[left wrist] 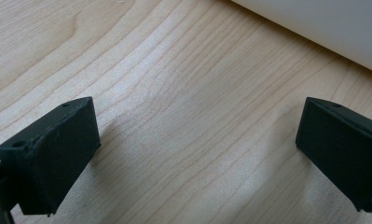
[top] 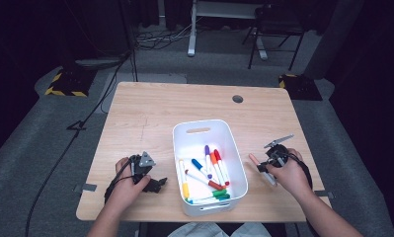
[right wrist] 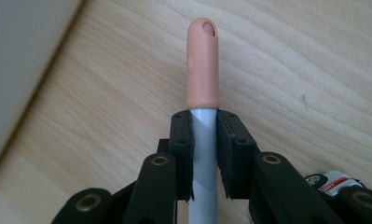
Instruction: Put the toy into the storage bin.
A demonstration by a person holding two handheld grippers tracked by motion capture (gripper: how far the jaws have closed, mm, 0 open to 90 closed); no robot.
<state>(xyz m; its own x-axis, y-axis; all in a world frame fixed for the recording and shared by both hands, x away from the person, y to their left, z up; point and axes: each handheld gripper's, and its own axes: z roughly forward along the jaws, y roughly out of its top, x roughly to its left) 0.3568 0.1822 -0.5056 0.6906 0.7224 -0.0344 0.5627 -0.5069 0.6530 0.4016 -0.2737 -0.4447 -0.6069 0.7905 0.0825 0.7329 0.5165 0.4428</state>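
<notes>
Now the right tool (right wrist: pixel 204 154) pinches a peach-capped marker (right wrist: pixel 203 65), probably bound for the white bin (top: pixel 234 148), while the left tool (left wrist: pixel 197 154) rests spread on the worktop (top: pixel 150 113).

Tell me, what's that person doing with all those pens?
A person sits at a wooden table with tongs in each hand. The right tongs are shut on a marker with a peach cap, just right of a white bin that holds many colourful markers. The left tongs are open over bare wood beside the bin, holding nothing.
</notes>
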